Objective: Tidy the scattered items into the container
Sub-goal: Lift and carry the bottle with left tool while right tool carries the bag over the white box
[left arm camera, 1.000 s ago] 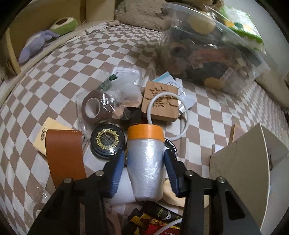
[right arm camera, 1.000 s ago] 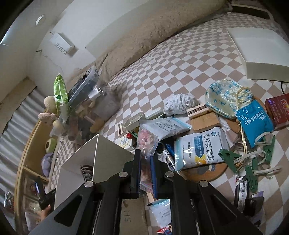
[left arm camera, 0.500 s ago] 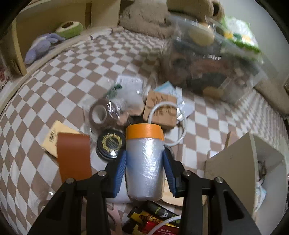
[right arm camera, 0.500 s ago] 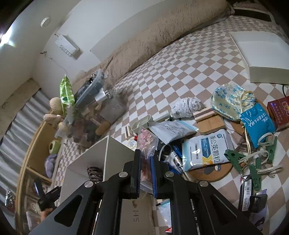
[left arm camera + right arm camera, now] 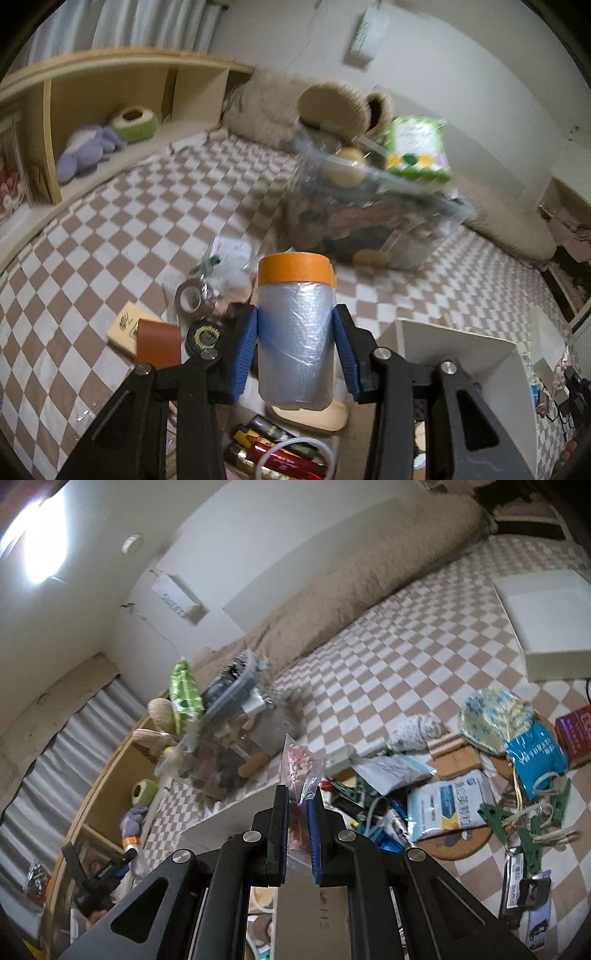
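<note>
My left gripper [image 5: 295, 343] is shut on a roll of clear plastic film with an orange tape band [image 5: 294, 325], held upright in the air above the clutter. The white box [image 5: 454, 354] stands open at the lower right of the left wrist view. My right gripper [image 5: 298, 823] is shut on a small clear bag of pink pieces [image 5: 300, 771], lifted above the white box's edge [image 5: 236, 819]. The left gripper with its roll also shows far left in the right wrist view [image 5: 129, 853].
Scattered on the checkered bedspread: brown tape roll [image 5: 190, 297], brown leather piece [image 5: 159, 347], black round tin [image 5: 203, 336], white pouch [image 5: 448, 805], blue pouch [image 5: 535, 753], green clips [image 5: 524, 823]. A clear bin of toys [image 5: 369, 218] stands behind. A wooden shelf [image 5: 48, 147] runs along the left.
Both grippers have risen with their loads. The left one has lifted the film roll well off the bed and tilted up. The right one has carried the bag up over the white box.
</note>
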Motion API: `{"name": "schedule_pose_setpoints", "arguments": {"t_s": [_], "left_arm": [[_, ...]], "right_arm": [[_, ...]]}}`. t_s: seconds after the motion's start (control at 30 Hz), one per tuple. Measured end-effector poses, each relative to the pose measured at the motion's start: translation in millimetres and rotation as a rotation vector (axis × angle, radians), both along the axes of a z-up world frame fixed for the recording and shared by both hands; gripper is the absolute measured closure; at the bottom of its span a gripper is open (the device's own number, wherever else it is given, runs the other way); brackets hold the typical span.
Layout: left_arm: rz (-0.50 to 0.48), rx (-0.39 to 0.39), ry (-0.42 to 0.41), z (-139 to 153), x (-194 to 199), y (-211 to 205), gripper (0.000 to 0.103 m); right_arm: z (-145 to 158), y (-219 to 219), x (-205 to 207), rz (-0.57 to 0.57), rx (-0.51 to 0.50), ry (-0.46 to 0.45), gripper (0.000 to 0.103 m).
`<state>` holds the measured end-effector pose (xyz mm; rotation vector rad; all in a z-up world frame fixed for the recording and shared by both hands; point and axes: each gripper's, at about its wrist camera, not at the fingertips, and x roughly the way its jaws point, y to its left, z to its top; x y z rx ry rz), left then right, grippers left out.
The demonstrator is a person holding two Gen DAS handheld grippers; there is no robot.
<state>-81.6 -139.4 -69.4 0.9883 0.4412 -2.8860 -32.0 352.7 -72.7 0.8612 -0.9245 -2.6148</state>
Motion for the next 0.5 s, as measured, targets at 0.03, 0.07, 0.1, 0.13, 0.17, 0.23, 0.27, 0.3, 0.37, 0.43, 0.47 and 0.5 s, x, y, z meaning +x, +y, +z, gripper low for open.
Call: {"name": "schedule_pose_setpoints", "arguments": {"t_s": [0.03,0.07,0.1,0.13,0.17,0.23,0.27,0.3,0.37,0.43,0.47,0.5], "left_arm": [[-0.012,-0.002,0.016,5.1,4.6,3.0,0.062],[-0.021,-0.005,0.031,9.0,8.7,6.2,0.062],[-0.031,-0.01,0.047,13.3,13.3,9.7,0.062],[-0.04,-0.015,0.063,17.7,18.0,13.4,0.062],[-0.047,-0.018,0.076,21.2,21.5,16.6,0.062],[-0.066,-0.017,0.105,28.6,28.7,23.2,0.062],[-0.076,-0.016,0.119,31.9,32.2,26.5,0.062],[-0.088,-0.015,0.135,35.5,36.5,30.1,0.062],[-0.11,-0.019,0.159,41.5,43.9,38.1,0.062],[-0.132,-0.021,0.179,46.6,50.2,45.8,0.062],[-0.142,-0.021,0.185,48.1,52.1,50.0,0.062],[-0.151,-0.022,0.189,49.5,53.8,54.7,0.062]], "right_arm": [[2.6,-1.6,1.6,0.003,0.006,0.013,0.092],[5.3,-3.4,3.1,0.007,0.013,0.025,0.092],[8.3,-5.4,4.9,0.014,0.019,0.04,0.092],[11.5,-7.5,7.2,0.023,0.022,0.055,0.092],[14.6,-9.9,9.2,0.031,0.027,0.068,0.092],[20.3,-15.3,13.2,0.045,0.04,0.09,0.092],[22.4,-17.4,14.7,0.053,0.047,0.099,0.092],[24.9,-20.2,16.2,0.063,0.055,0.109,0.092],[28.5,-25.2,18.2,0.082,0.07,0.125,0.092],[32.4,-32.6,19.7,0.108,0.098,0.141,0.092],[33.7,-36.3,20.2,0.12,0.115,0.148,0.092],[35.1,-40.9,20.7,0.135,0.134,0.154,0.092]]}}
